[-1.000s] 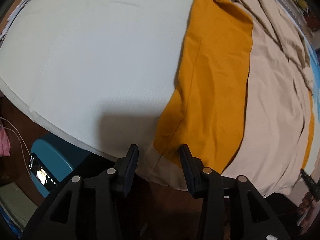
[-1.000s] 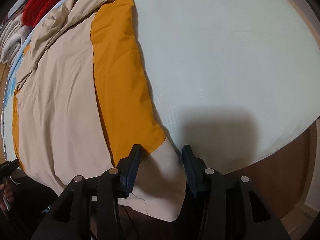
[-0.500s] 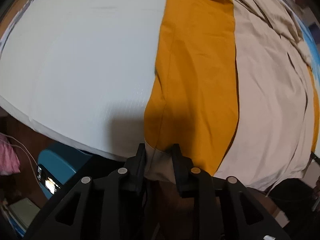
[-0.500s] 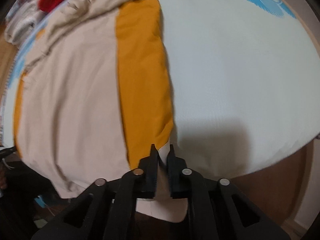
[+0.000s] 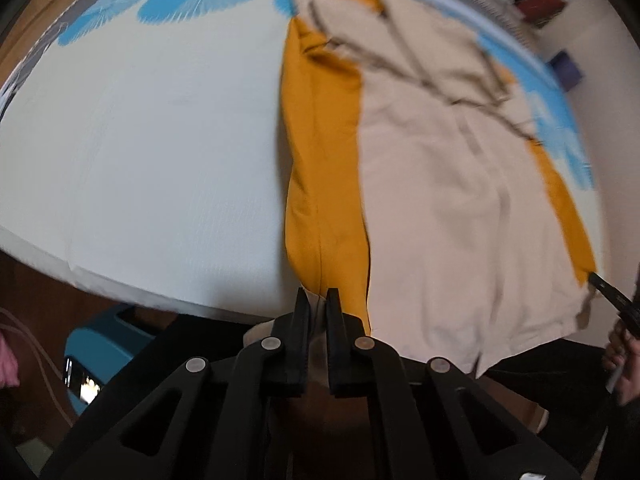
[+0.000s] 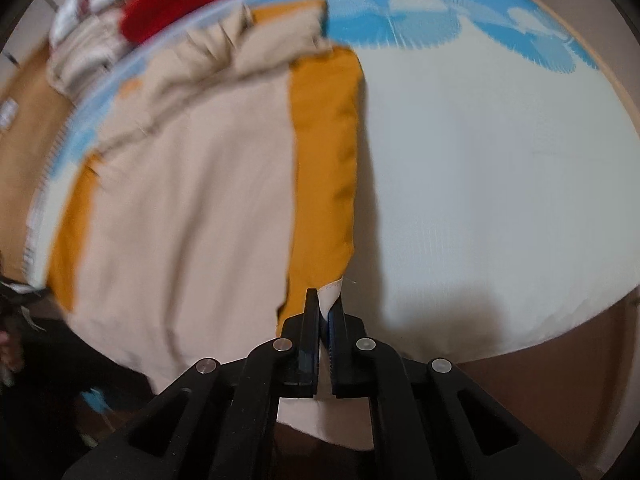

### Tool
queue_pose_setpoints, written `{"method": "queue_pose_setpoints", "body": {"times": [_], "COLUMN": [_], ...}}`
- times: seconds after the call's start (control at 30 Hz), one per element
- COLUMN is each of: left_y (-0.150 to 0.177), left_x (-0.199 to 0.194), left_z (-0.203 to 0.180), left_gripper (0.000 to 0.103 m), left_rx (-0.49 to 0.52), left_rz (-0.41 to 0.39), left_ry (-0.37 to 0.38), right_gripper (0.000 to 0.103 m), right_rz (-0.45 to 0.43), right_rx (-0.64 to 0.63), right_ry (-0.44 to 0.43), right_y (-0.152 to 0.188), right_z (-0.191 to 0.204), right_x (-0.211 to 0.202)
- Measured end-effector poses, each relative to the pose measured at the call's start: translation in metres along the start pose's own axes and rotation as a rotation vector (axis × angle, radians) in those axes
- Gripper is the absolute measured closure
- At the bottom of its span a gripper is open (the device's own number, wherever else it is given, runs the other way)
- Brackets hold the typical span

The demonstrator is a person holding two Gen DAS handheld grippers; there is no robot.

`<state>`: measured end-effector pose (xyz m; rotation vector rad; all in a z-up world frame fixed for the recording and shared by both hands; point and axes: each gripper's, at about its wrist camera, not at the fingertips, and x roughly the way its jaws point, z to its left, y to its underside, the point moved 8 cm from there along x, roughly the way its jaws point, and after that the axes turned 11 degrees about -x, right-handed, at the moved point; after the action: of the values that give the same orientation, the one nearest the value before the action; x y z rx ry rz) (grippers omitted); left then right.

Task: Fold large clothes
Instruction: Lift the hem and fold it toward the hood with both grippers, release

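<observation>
A white bed sheet (image 5: 152,152) with a blue floral border is seen covering the mattress, and most of its near half is left bare. A large beige and mustard garment (image 5: 440,208) is spread lengthwise on it, at the right in the left wrist view and at the left in the right wrist view (image 6: 192,200). Its 2 mustard side panels are laid flat, while the far end is bunched and creased. Beyond the far edge a red item (image 6: 192,4) is visible, blurred.

The left tool (image 5: 318,308) is clamped narrowly on the near hem at 1 corner, and the right tool (image 6: 325,308) is likewise closed on the other near corner, where pale lining is pinched.

Little folding is judged done: the hem is only gripped at both corners. Carrying it toward the far end, then further folds, remains.
</observation>
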<state>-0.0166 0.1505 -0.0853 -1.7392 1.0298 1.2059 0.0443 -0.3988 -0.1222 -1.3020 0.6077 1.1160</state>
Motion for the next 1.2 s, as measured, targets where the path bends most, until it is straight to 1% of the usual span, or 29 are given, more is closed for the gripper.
{"method": "queue_pose_setpoints", "body": {"times": [0.07, 0.13, 0.27, 0.33, 0.43, 0.5, 0.6, 0.67, 0.73, 0.8, 0.9, 1.0, 1.07, 1.17, 1.2], "left_y": [-0.002, -0.001, 0.003, 0.007, 0.016, 0.021, 0.023, 0.017, 0.009, -0.004, -0.028, -0.055, -0.089, -0.132, -0.149], "left_x": [-0.019, -0.037, -0.068, -0.082, -0.103, -0.119, -0.136, -0.136, -0.125, -0.107, -0.083, -0.068, -0.055, -0.030, -0.018], "left_z": [-0.005, -0.006, -0.002, 0.003, 0.010, 0.013, 0.019, 0.022, 0.023, 0.023, 0.022, 0.020, 0.017, 0.013, 0.012], "left_gripper": [0.099, 0.099, 0.100, 0.100, 0.100, 0.100, 0.100, 0.100, 0.100, 0.100, 0.100, 0.100, 0.100, 0.100, 0.100], "left_rx": [0.006, 0.006, 0.017, 0.015, -0.005, -0.016, -0.029, -0.049, -0.065, -0.090, -0.120, -0.157, -0.199, -0.244, -0.268], "left_rz": [-0.019, -0.033, -0.043, -0.037, -0.023, -0.022, -0.039, -0.043, -0.039, -0.025, -0.015, -0.022, -0.043, -0.060, -0.061], "left_ry": [0.044, 0.089, 0.156, 0.188, 0.253, 0.304, 0.345, 0.363, 0.364, 0.372, 0.377, 0.394, 0.414, 0.403, 0.395], "right_gripper": [0.100, 0.100, 0.100, 0.100, 0.100, 0.100, 0.100, 0.100, 0.100, 0.100, 0.100, 0.100, 0.100, 0.100, 0.100], "right_rz": [-0.047, -0.100, -0.179, -0.209, -0.244, -0.289, -0.334, -0.357, -0.359, -0.351, -0.336, -0.325, -0.321, -0.306, -0.297], "right_rx": [0.015, 0.031, 0.045, 0.048, 0.056, 0.038, 0.057, 0.066, 0.082, 0.105, 0.128, 0.118, 0.121, 0.141, 0.153], "right_ry": [-0.034, -0.075, -0.118, -0.133, -0.145, -0.116, -0.133, -0.144, -0.150, -0.162, -0.159, -0.155, -0.163, -0.163, -0.158], "right_y": [-0.010, -0.011, -0.016, -0.021, -0.012, 0.000, 0.018, 0.027, 0.030, 0.026, 0.005, -0.031, -0.056, -0.103, -0.126], "right_z": [0.007, 0.011, 0.018, 0.026, 0.023, 0.023, 0.022, 0.021, 0.016, 0.010, 0.002, -0.001, -0.005, -0.015, -0.020], "right_x": [-0.013, -0.036, -0.070, -0.079, -0.103, -0.129, -0.159, -0.171, -0.171, -0.164, -0.143, -0.119, -0.104, -0.074, -0.059]}}
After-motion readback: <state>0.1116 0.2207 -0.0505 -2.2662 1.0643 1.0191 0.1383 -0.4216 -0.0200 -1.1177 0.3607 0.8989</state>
